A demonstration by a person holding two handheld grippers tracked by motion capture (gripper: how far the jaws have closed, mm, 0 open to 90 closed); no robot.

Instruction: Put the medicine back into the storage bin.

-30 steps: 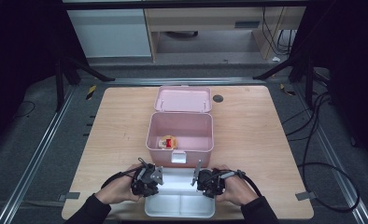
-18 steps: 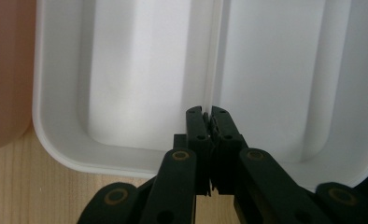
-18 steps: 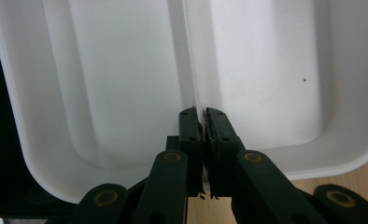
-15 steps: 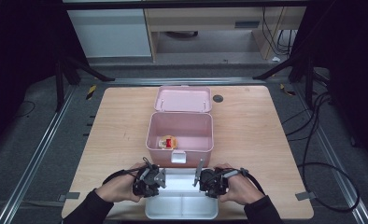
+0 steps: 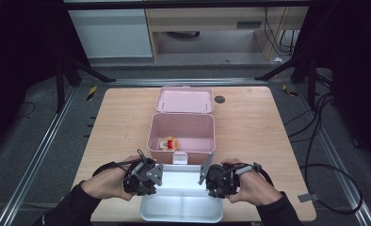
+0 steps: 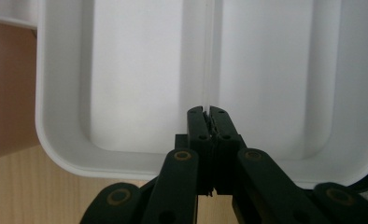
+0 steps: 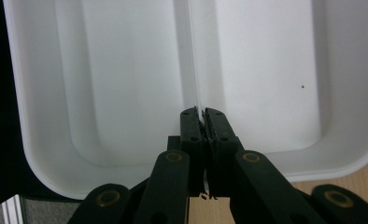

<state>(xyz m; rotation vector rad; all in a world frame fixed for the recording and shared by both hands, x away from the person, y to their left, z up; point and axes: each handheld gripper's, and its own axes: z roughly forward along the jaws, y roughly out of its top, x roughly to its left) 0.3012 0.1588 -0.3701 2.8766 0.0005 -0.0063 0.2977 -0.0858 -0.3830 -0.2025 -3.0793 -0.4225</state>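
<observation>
Table: a wooden table (image 5: 249, 127) seen from above, with a person's two hands coming in from its near edge.
Pink box: an open pink box (image 5: 182, 132) sits at the middle of the table, its lid (image 5: 184, 100) folded back toward the far edge. A small red and yellow item (image 5: 169, 143) lies inside near the front wall; too small to identify.
White tray: a white two-part tray (image 5: 182, 200) lies at the near edge, just in front of the pink box, between the two hands.
Left gripper: the left gripper (image 6: 207, 122) is at the tray's left side, its jaws pinched tight on the tray's thin middle divider (image 6: 208, 56).
Right gripper: the right gripper (image 7: 200, 123) is at the tray's right side, jaws likewise clamped on the divider.
High view alone: shows the pink box, the whole table and both hands, but not how the jaws stand.
Gripper views alone: show the closed jaws and both bare compartments close up; the right gripper view has a tiny dark speck (image 7: 303, 86) in one compartment.
</observation>
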